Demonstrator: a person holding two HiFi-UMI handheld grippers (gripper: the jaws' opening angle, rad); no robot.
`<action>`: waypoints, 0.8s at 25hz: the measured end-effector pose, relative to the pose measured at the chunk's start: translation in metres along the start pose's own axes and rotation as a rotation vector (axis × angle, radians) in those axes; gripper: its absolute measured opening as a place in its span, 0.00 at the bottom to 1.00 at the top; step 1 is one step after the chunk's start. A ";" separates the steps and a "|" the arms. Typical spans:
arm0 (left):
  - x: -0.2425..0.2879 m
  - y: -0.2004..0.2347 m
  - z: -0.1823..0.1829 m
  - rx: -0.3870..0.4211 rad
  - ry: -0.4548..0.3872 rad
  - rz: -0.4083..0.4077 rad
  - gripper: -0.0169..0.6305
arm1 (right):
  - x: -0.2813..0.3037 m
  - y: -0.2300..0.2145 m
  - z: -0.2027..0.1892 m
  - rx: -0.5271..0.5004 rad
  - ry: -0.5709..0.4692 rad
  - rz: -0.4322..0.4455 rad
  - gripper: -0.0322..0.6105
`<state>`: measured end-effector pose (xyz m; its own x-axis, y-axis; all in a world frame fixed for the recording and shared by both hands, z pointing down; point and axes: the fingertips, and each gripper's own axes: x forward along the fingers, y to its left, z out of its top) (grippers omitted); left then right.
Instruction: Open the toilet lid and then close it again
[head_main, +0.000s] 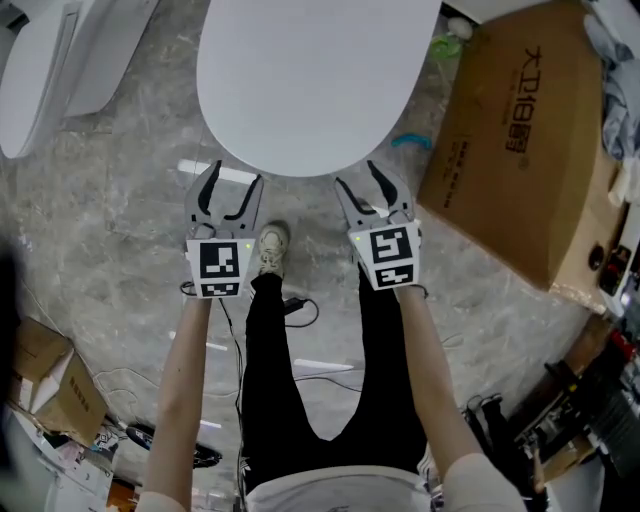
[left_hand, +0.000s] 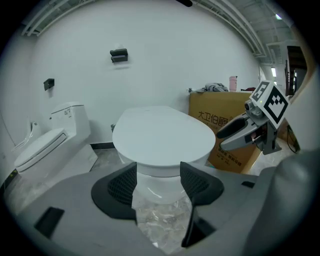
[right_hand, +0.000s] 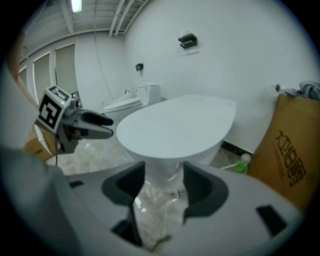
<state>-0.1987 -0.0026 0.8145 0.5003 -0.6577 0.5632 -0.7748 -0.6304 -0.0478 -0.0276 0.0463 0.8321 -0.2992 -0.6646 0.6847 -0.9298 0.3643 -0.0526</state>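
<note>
**Lid closed, both grippers open at its front edge: handling notes**

Position: the white oval toilet lid (head_main: 315, 80) lies flat and shut on its bowl (left_hand: 155, 182), directly in front of the person. A brown cardboard box (head_main: 520, 140) stands beside it on the person's right. A second white toilet (head_main: 55, 60) sits well apart on the left, on the same grey marbled floor (head_main: 120, 210).

Tools: the left gripper (head_main: 235, 182) and the right gripper (head_main: 358, 178) hang side by side just short of the lid's front rim, angled downward. Each gripper view shows its jaws apart with only the bowl's front and floor visible through the gap. Nothing is held, and no pad touches the lid.

Handling (judgement):
- The lid looks like a single rigid moulded shell, smooth and glossy. It should not flex, but the pads are likely to slide on the flat top.
- Probably light to moderate in weight. The hinge must be at the far end, out of view, so the lid would swing rather than lift free.
- Best hold: the front rim, which overhangs the bowl. One jaw goes under the lip and one on top, or the tips simply hook beneath it.
- Holding both sides of the front curve should keep the lift even.
- Closing risk: a dropped lid could slam. Whether the hinge is damped cannot be told.
</note>
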 end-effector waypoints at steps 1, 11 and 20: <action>0.002 0.001 -0.001 -0.011 -0.002 0.000 0.47 | 0.002 -0.001 -0.003 0.000 0.009 -0.002 0.43; 0.021 -0.005 -0.009 0.054 0.001 -0.069 0.51 | 0.018 0.000 -0.008 0.002 0.017 -0.005 0.43; 0.022 -0.006 -0.009 0.036 -0.007 -0.066 0.51 | 0.020 -0.001 0.000 0.031 0.000 -0.014 0.43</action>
<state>-0.1865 -0.0099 0.8341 0.5528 -0.6172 0.5600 -0.7255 -0.6870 -0.0409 -0.0331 0.0325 0.8461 -0.2857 -0.6696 0.6855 -0.9402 0.3344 -0.0652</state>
